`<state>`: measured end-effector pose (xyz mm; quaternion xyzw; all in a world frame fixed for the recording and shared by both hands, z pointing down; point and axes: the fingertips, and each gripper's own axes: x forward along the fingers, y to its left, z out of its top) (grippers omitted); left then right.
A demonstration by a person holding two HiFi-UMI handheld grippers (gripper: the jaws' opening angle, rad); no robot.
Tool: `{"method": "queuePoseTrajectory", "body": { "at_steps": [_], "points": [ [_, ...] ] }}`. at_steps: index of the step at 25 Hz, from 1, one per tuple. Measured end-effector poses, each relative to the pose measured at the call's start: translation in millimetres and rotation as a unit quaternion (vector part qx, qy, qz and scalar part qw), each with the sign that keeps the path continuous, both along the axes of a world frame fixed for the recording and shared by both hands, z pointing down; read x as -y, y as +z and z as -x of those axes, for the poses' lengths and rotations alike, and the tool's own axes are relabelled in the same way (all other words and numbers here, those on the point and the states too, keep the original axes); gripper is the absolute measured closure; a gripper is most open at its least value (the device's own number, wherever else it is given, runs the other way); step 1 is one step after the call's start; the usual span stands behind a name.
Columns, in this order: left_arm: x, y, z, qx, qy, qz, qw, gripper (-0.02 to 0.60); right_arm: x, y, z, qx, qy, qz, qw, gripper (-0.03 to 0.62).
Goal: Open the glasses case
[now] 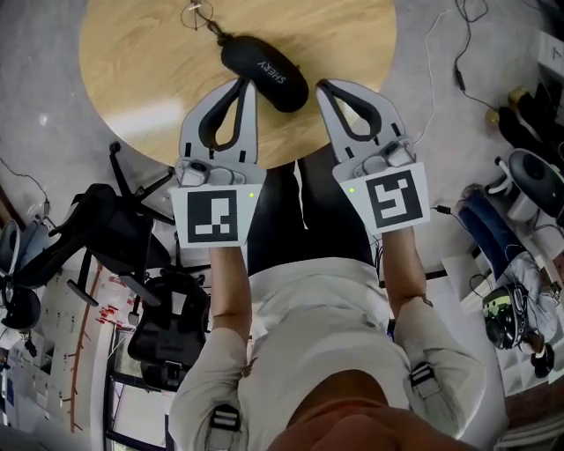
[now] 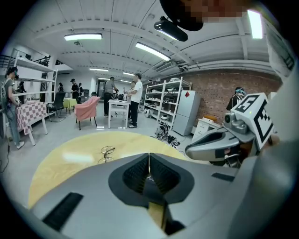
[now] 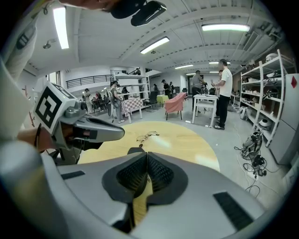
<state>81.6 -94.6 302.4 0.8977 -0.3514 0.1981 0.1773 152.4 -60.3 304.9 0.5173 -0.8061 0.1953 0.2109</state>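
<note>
On the bench (image 1: 132, 53), the glasses case (image 1: 264, 72) lay at one o'clock from the closed left gripper (image 1: 246, 82), ten o'clock from the closed right gripper (image 1: 322, 85).

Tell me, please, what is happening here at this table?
A person holds a gripper in each hand above a round table. The left gripper and the right gripper both have their jaws shut, with nothing between them. The black case lies closed on the table near their tips; neither grips it. The glasses lie beyond it, outside the case.
</note>
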Motion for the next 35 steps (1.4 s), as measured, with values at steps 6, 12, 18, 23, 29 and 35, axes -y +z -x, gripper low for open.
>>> {"method": "queuePoseTrajectory", "body": {
  "at_steps": [6,12,18,23,29,35],
  "points": [
    [-6,26,-1,-0.001,-0.006,0.019,0.9998,0.560,-3,34,-11,0.005,0.014,0.025,1.000,0.574],
    [-13,46,-7,0.006,0.004,0.024,0.9997,0.560,-3,55,-3,0.002,0.001,0.040,0.999,0.574],
    [-19,60,-10,0.000,0.011,0.039,0.9992,0.560,-4,76,-2,-0.001,-0.004,0.061,0.998,0.574],
    [-20,64,-8,0.000,0.010,0.038,0.9992,0.560,-1,84,3,-0.002,-0.017,0.064,0.998,0.574],
    [-26,66,-4,0.005,0.011,0.038,0.9992,0.558,-2,85,14,0.008,-0.041,0.066,0.997,0.574],
    [-34,74,12,0.009,0.000,0.044,0.9990,0.560,-24,87,50,-0.001,-0.111,0.083,0.990,0.574]
  ]
}}
